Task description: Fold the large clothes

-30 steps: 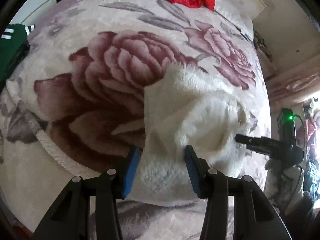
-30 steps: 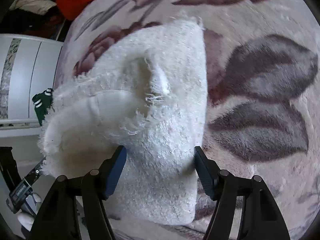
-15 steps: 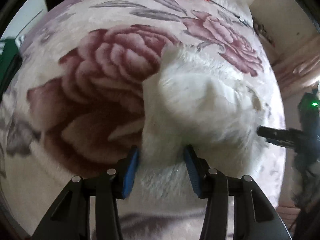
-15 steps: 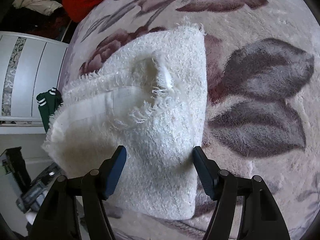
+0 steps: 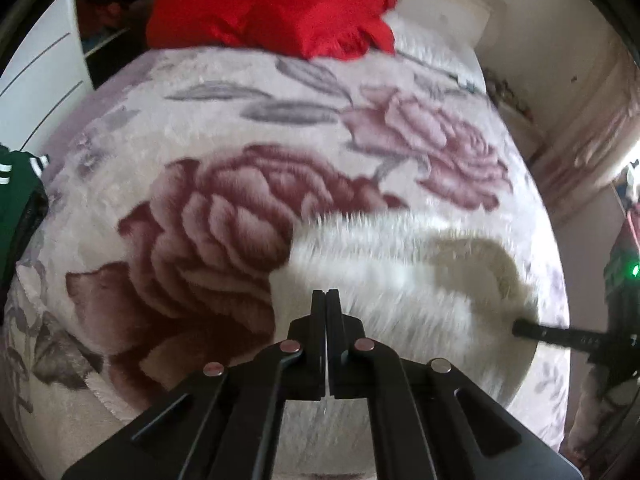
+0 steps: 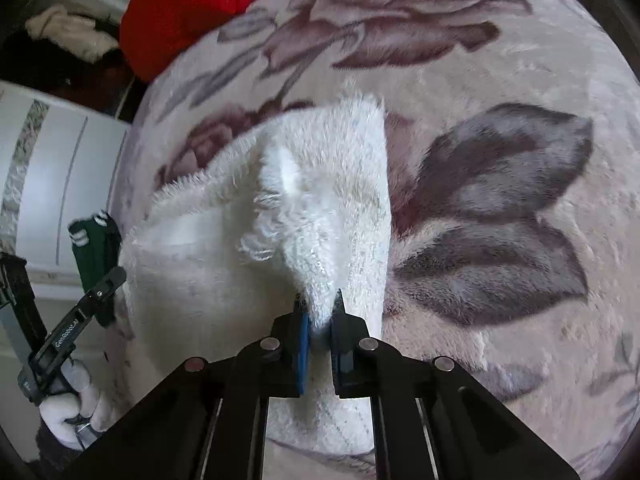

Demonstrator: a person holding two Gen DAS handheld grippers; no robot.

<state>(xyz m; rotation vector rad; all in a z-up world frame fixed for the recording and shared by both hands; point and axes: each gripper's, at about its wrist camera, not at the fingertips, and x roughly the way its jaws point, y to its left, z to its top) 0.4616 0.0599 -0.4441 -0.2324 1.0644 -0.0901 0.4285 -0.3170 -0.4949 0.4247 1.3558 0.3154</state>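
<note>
A white fluffy garment point(image 5: 400, 272) point(image 6: 224, 280) lies bunched on a bed covered by a rose-patterned blanket point(image 5: 200, 240) point(image 6: 500, 80). My left gripper point(image 5: 326, 294) is shut, its jaws pressed tight together over the garment's left part; motion blur hides how much cloth sits between them. From the right wrist view the left gripper point(image 6: 116, 276) meets the garment's left edge. My right gripper point(image 6: 320, 304) is shut on a raised ridge of the garment near its right edge. It also shows in the left wrist view, where the right gripper point(image 5: 516, 326) reaches in at the garment's right end.
A red cloth pile point(image 5: 272, 4) point(image 6: 192, 4) lies at the bed's far end. A dark green garment with white stripes point(image 5: 16, 192) point(image 6: 94, 248) hangs off the left side beside a white wardrobe point(image 6: 52, 168). A gloved hand point(image 6: 68, 412) holds the left gripper.
Both grippers went from open astride the garment to shut. The right one now pinches a ridge of cloth. The left view pulled back and the garment stretched wider between the grippers.
</note>
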